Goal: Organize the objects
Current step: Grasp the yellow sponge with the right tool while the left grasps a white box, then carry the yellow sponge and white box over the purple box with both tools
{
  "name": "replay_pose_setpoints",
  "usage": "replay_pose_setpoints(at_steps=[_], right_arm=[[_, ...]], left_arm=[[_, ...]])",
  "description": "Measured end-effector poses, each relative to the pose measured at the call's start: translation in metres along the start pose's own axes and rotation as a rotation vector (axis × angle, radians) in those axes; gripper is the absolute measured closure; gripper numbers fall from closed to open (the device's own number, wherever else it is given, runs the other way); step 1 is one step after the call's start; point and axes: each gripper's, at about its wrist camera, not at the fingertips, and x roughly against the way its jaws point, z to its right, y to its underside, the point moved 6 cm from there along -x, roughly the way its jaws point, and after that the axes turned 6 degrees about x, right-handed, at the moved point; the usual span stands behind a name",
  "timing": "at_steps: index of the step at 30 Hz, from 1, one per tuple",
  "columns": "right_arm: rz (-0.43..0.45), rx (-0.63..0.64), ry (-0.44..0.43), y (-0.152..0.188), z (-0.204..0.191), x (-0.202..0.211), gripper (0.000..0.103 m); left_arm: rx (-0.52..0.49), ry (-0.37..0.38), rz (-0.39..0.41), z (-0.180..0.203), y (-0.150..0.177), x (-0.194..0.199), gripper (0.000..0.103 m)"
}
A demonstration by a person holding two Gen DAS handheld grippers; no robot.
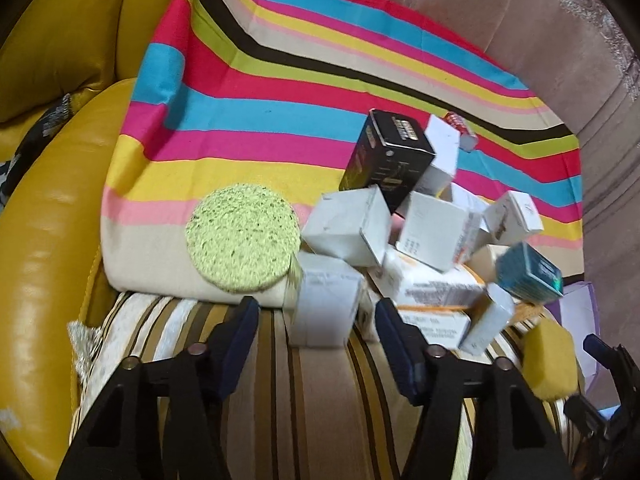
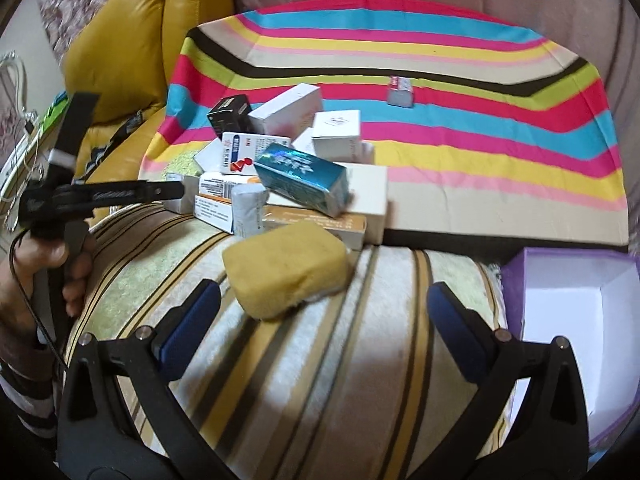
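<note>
A pile of small cartons lies on a striped cloth: a black box (image 1: 386, 156), white boxes (image 1: 348, 228), a teal box (image 1: 528, 274) (image 2: 302, 178). A white box (image 1: 326, 304) stands just ahead of my left gripper (image 1: 316, 312), which is open, its fingers on either side of it without touching. A round green sponge (image 1: 242, 238) lies left of the pile. A yellow sponge (image 2: 286, 268) (image 1: 550, 362) lies on the striped cushion just ahead of my right gripper (image 2: 324, 300), which is open and empty.
An open purple box with a white inside (image 2: 572, 308) stands at the right. A small red and grey box (image 2: 400, 90) lies alone far back on the cloth. Yellow leather sofa cushions (image 1: 52, 216) lie to the left. A pink sofa back (image 1: 600, 160) runs behind.
</note>
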Motion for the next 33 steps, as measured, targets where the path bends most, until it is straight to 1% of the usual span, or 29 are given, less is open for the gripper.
replay_pose_setpoints(at_steps=[1,5,6,7,8,9,10,11,14,18,22,28,33], right_arm=[[-0.01,0.024,-0.001,-0.002,-0.004,-0.004,0.0],[-0.043,0.077,-0.003,-0.006,-0.011,-0.02,0.0],[-0.049,0.087,0.002,-0.008,-0.012,-0.023,0.001],[-0.05,0.09,0.004,-0.008,-0.013,-0.024,0.005],[-0.05,0.093,0.003,-0.009,-0.014,-0.025,0.013],[-0.053,0.096,-0.005,-0.008,-0.015,-0.026,0.018],[-0.06,0.096,-0.014,-0.007,-0.016,-0.028,0.027],[-0.064,0.094,-0.019,-0.006,-0.016,-0.029,0.029],[-0.052,0.081,-0.03,-0.004,-0.015,-0.026,0.032],[-0.034,0.071,-0.043,-0.001,-0.013,-0.02,0.033],[-0.008,0.046,-0.037,0.001,-0.008,-0.011,0.034],[0.039,-0.037,-0.002,0.007,0.02,0.014,0.035],[0.058,-0.1,0.055,0.019,0.053,0.035,0.036]], left_arm=[[0.002,-0.003,-0.008,0.0,-0.001,-0.003,0.048],[-0.005,0.004,-0.027,0.002,-0.002,-0.013,0.064],[-0.006,0.004,-0.027,0.002,-0.003,-0.013,0.064],[-0.007,0.004,-0.024,0.002,-0.003,-0.013,0.064],[-0.006,0.004,-0.02,0.002,-0.002,-0.011,0.064],[-0.003,0.003,-0.013,0.002,-0.001,-0.009,0.065],[0.003,0.001,-0.003,0.001,0.001,-0.006,0.065],[0.007,0.001,0.008,0.0,0.002,-0.003,0.066],[0.032,0.008,0.04,-0.001,0.006,0.007,0.066],[0.037,0.03,0.088,0.003,0.015,0.026,0.066],[0.027,0.076,0.139,0.015,0.027,0.047,0.066],[-0.01,0.18,0.161,0.056,0.04,0.066,0.066],[-0.083,0.249,0.165,0.104,0.049,0.076,0.066]])
